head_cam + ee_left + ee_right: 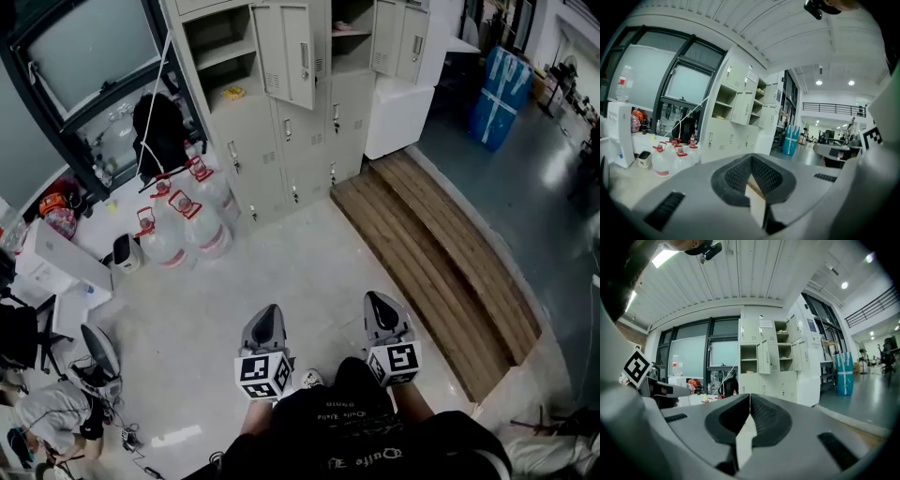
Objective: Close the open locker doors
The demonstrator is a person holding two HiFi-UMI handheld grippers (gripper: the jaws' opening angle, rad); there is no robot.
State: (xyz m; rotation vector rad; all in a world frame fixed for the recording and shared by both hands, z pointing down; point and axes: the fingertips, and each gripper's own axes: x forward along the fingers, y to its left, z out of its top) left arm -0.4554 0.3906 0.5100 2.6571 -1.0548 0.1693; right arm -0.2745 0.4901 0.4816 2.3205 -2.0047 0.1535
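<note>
A bank of light grey lockers (pixel 281 122) stands across the floor at the top of the head view. One upper door (pixel 287 52) hangs open beside bare shelves, and two more doors (pixel 398 37) stand ajar further right. My left gripper (pixel 265 323) and right gripper (pixel 382 309) are held side by side low in the head view, well short of the lockers, both shut and empty. In the left gripper view the lockers (pixel 736 117) lie ahead beyond the left gripper (pixel 751 159). In the right gripper view the open door (pixel 764 356) shows above the right gripper (pixel 749 397).
Several large water bottles (pixel 183 225) stand on the floor left of the lockers, under a black bag (pixel 159 131). A low wooden platform (pixel 431 244) runs along the right. Blue wrapped packs (pixel 497 94) and a white cabinet (pixel 398 117) are far right. A person (pixel 47 422) sits lower left.
</note>
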